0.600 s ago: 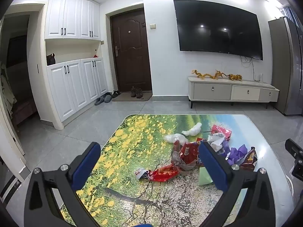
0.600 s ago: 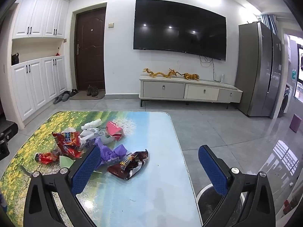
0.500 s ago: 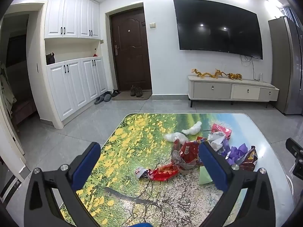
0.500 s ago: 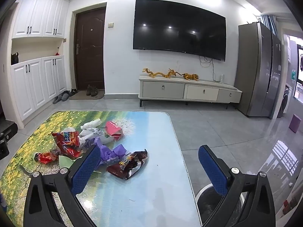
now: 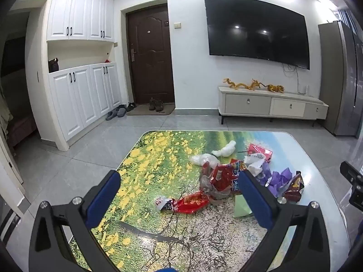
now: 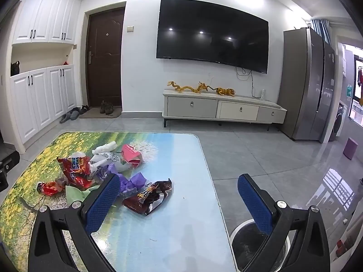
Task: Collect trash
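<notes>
Crumpled wrappers (image 5: 223, 176) (image 6: 147, 196), red, purple, brown, perhaps tissue, lie heaped on the table (image 5: 158, 158).

wrappers (image 6: 95, 170) piled on table (image 6: 172, 226); bin (image 6: 254, 242) right of table.

Bright ceiling light glares off the television (image 5: 258, 27); fisheye edges bend, corners perhaps slightly soft.

My tongs: two, the left gripper (image 5: 177, 190) and the right gripper (image 6: 179, 192)
Tables: one table (image 6: 181, 238) under my tongs
Red snack wrappers: two, a large red wrapper (image 5: 223, 176) and a small red wrapper (image 5: 188, 202) nearer me
Brown wrappers: one brown wrapper (image 6: 148, 196)
Pink packets: one pink packet (image 6: 131, 155) at the far side
Green papers: one green paper (image 6: 76, 193)
Bins: one bin (image 6: 254, 242) right of the table
Drawers on the far cabinet: three
</notes>
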The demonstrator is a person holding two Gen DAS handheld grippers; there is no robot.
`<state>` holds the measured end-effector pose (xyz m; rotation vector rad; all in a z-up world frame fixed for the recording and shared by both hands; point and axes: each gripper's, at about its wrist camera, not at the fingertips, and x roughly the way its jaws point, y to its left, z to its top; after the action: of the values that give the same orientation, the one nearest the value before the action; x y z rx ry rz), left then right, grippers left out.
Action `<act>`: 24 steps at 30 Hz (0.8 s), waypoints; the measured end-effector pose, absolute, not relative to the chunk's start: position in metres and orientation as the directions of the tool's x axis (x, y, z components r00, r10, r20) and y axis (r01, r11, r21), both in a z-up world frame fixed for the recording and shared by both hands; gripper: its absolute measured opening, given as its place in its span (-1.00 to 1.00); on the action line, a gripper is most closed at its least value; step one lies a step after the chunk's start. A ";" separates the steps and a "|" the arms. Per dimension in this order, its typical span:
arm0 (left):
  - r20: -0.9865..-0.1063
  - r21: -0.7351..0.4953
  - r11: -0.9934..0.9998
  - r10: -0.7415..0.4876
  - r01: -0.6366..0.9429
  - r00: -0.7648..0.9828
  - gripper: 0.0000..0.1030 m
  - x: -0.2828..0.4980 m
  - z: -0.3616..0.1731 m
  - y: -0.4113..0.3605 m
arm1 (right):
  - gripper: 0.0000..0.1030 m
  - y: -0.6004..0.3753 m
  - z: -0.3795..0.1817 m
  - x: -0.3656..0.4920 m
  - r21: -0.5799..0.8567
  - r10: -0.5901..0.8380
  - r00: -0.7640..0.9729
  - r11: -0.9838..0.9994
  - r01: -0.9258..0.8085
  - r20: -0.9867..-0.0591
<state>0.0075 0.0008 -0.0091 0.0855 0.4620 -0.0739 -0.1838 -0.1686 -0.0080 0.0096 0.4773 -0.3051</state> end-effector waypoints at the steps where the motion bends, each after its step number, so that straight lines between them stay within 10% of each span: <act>1: -0.447 0.064 0.994 -0.056 0.094 0.893 1.00 0.007 -0.008 0.001 | 1.00 -0.169 -0.008 -0.184 -0.062 -0.288 0.843 0.954 0.292 -0.454; 24: -0.393 0.065 0.997 -0.014 0.042 0.919 1.00 0.005 -0.005 0.007 | 1.00 -0.174 -0.012 -0.179 -0.075 -0.303 0.838 0.950 0.303 -0.454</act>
<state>0.0046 0.0068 -0.0052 0.0726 0.4037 -0.0288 -0.1787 -0.1735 -0.0119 0.0002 0.4806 -0.3206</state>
